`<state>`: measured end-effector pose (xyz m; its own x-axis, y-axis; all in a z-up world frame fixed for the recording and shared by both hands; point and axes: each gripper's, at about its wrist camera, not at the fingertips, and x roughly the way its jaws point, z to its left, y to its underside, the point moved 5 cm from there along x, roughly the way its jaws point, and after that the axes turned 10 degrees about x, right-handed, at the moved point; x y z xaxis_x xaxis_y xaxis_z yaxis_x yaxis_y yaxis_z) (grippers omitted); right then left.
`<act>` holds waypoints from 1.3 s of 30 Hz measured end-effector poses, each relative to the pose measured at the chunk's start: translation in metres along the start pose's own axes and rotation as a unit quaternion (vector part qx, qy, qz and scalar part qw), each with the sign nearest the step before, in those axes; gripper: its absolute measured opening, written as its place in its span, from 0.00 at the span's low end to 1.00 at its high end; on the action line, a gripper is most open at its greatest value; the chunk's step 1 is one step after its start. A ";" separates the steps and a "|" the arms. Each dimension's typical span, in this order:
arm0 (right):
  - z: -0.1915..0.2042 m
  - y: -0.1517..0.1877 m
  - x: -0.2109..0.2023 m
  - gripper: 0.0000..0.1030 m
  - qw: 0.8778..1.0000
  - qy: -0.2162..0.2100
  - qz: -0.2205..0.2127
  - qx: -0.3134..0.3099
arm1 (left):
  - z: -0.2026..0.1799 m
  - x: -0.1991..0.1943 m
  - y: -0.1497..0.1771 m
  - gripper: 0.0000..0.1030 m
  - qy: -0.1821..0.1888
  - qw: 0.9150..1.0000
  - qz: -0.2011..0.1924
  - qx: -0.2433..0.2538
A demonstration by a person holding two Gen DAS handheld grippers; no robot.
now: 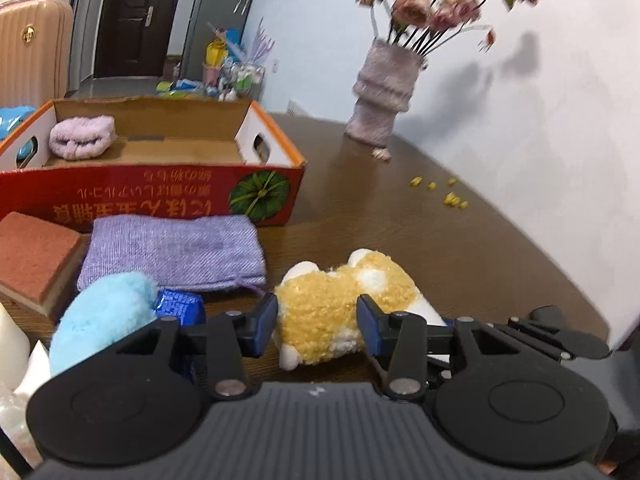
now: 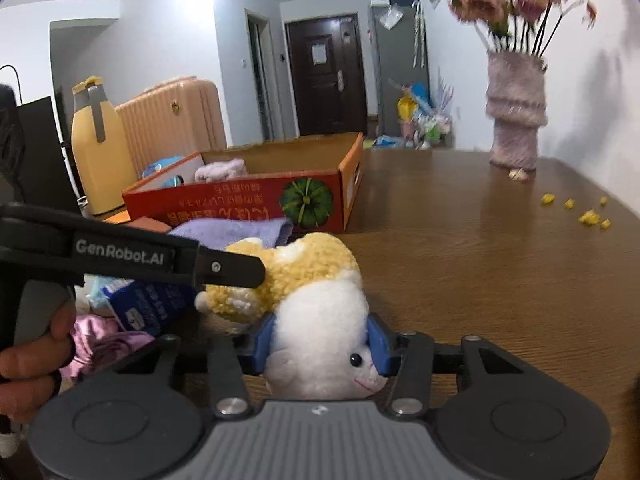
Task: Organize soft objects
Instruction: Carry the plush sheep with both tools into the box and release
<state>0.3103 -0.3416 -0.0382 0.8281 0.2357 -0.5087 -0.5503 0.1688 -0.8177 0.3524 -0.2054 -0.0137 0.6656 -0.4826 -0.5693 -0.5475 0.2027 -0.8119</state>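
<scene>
Lying between both claws, fluffy yellow-and-white plush toy (image 2: 316, 292).

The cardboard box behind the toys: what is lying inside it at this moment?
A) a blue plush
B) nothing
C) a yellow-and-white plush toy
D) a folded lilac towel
D: a folded lilac towel sits in the far-left corner of the cardboard box.

Plush toy (image 1: 340, 304) before box (image 1: 152, 196) (towel (image 1: 82, 136) inside).

White walls (image 2: 160, 40), a dark door (image 2: 324, 76), brown wooden table (image 2: 480, 280).
</scene>
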 end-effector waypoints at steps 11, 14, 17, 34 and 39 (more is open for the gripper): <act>0.040 -0.046 -0.025 0.44 0.998 -0.010 -0.058 -0.018 | 0.023 -0.045 -0.048 0.43 -0.016 0.998 -0.063 0.018; 0.054 -0.086 0.002 0.44 0.998 -0.017 -0.062 -0.025 | 0.060 -0.029 -0.091 0.43 -0.012 0.998 -0.058 0.009; 0.063 -0.132 0.044 0.44 0.998 -0.007 -0.059 -0.025 | 0.103 0.004 -0.138 0.43 -0.005 0.999 -0.049 -0.019; 0.054 -0.202 0.290 0.45 0.990 0.117 0.079 0.008 | 0.232 0.209 -0.174 0.43 -0.004 0.993 0.066 -0.094; 0.060 -0.195 0.292 0.51 0.987 0.140 0.084 -0.007 | 0.226 0.199 -0.173 0.46 -0.013 0.996 0.061 -0.071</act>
<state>0.6533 -0.2484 -0.0114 0.7237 -0.0138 -0.6900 -0.6823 0.1360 -0.7183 0.6945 -0.1438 -0.0159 0.6016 -0.4395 -0.6670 -0.6900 0.1349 -0.7112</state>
